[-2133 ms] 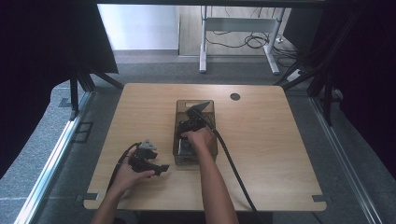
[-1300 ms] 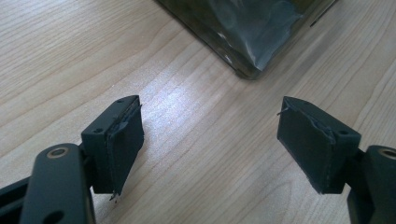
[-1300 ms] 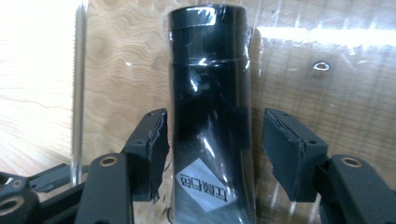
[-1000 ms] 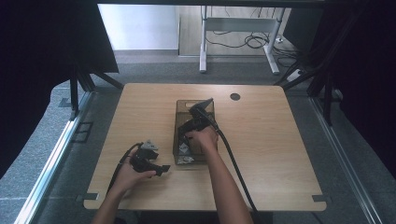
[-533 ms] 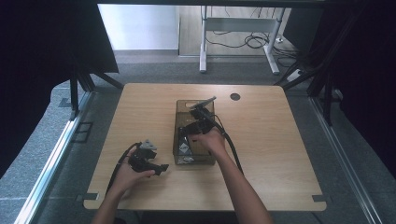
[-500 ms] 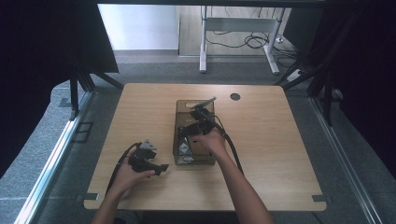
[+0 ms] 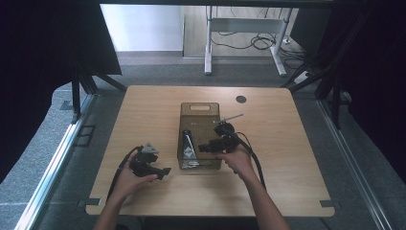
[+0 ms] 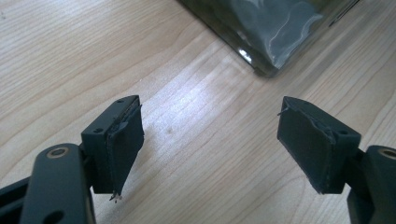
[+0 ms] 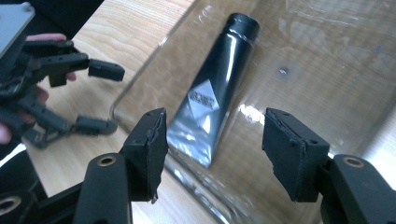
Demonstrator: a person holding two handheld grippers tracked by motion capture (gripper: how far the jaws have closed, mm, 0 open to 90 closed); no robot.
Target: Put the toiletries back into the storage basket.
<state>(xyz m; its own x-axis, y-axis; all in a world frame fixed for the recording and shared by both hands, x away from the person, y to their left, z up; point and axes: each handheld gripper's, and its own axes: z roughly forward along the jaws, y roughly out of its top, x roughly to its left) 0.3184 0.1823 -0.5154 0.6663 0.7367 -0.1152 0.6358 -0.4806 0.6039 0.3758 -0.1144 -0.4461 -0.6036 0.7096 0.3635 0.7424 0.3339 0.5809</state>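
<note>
1. Grey carpeted floor surrounds a light wooden table; dark curtains hang at both sides, and a white desk frame w/ loose cables stands beyond the far edge.
2. We note a small dark round grommet near the table's far right corner.
3. Clear plastic bin, rectangular w/ a handle slot at its far end, sits at the table's centre, long axis running near-to-far.
4. Inside the bin lies a black tube w/ a white diamond label; cap points to the far edge, flat crimped end rests by the bin's near left corner.
5. Left gripper is held in the left hand near the table's near left corner, just left of the bin. Jaws stand wide apart over bare wood, nothing between them; the bin's corner shows ahead in the left gripper view.
6. Right gripper is held in the right hand at the bin's right wall, pointing left across it. Jaws spread apart, empty, above the bin's rim; we see the tube's crimped end just beyond them, not touching.
7. Right gripper view also shows the left gripper farther off, past the bin's wall, jaws apart.
</note>
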